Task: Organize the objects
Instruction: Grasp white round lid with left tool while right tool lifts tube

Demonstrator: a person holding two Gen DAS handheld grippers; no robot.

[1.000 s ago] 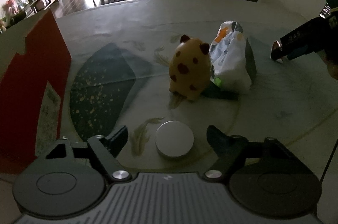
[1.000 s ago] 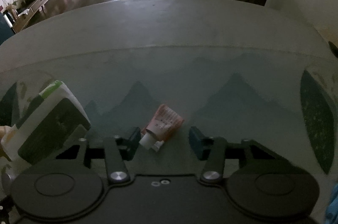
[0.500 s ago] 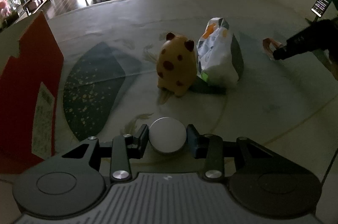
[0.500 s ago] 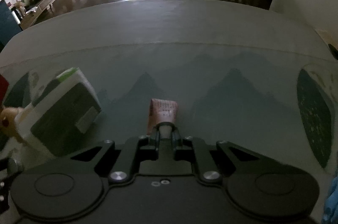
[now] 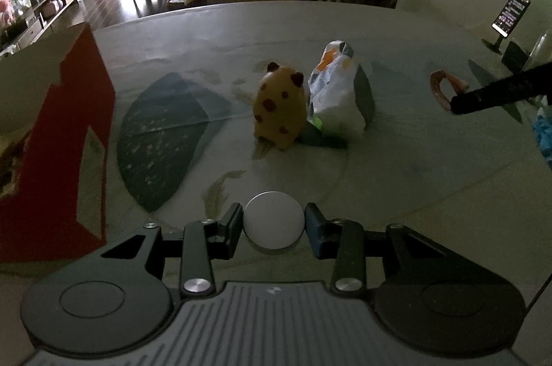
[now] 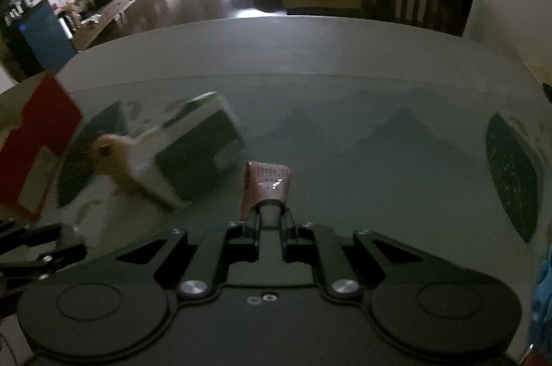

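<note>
Both grasps were judged done, with carrying next. The left claw (image 5: 274, 226) was closed on a white disc (image 5: 274, 220), held near the counter's (image 5: 431, 179) near edge. The right claw (image 6: 270, 218) was clamped on a red tube (image 6: 267, 183) by its cap, toward the right edge. A red box (image 5: 65, 138) at the left edge seemed the likely destination for the 2 items.

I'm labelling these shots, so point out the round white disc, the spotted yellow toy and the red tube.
round white disc (image 5: 273, 220), left wrist view, centre of its face
spotted yellow toy (image 5: 280, 110), left wrist view, its back
red tube (image 6: 267, 183), right wrist view, its flat body
</note>
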